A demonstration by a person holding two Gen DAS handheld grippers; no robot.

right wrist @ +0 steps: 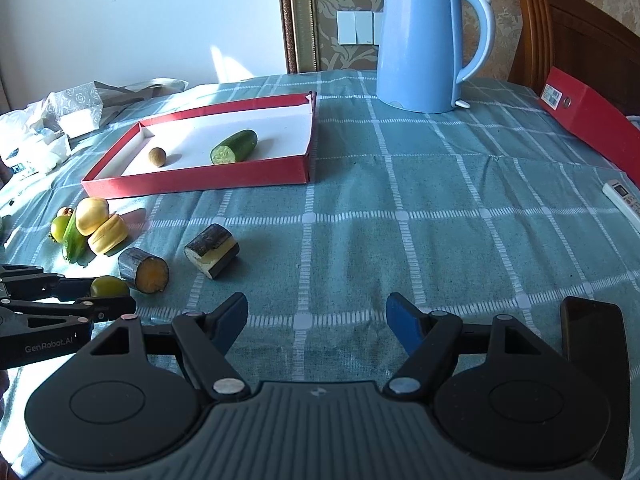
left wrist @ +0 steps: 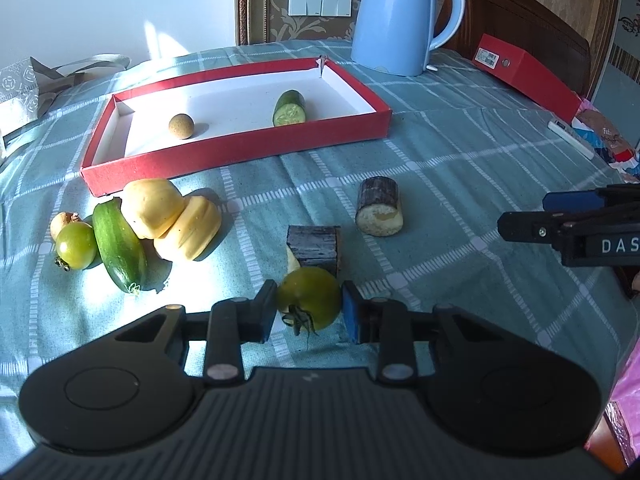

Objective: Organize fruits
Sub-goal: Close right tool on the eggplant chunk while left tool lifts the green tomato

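My left gripper (left wrist: 309,305) is shut on a green tomato (left wrist: 310,294), one pad pressing each side, low over the checked cloth. Just behind it lies a dark sugarcane piece (left wrist: 316,246), with a second (left wrist: 379,206) further right. On the left, two yellow fruit pieces (left wrist: 154,208), a cucumber (left wrist: 120,246), another green tomato (left wrist: 76,246) and a small brown fruit (left wrist: 62,222) sit in a cluster. The red tray (left wrist: 240,154) holds a cut cucumber (left wrist: 289,109) and a round brown fruit (left wrist: 181,126). My right gripper (right wrist: 316,308) stands open over bare cloth with nothing between its fingers.
A blue kettle (left wrist: 394,16) stands behind the tray. A flat red box (left wrist: 528,72) and a white remote (left wrist: 570,138) lie at the table's right edge. Plastic bags (right wrist: 48,120) are heaped at the far left. A dark phone (right wrist: 592,344) lies near the right gripper.
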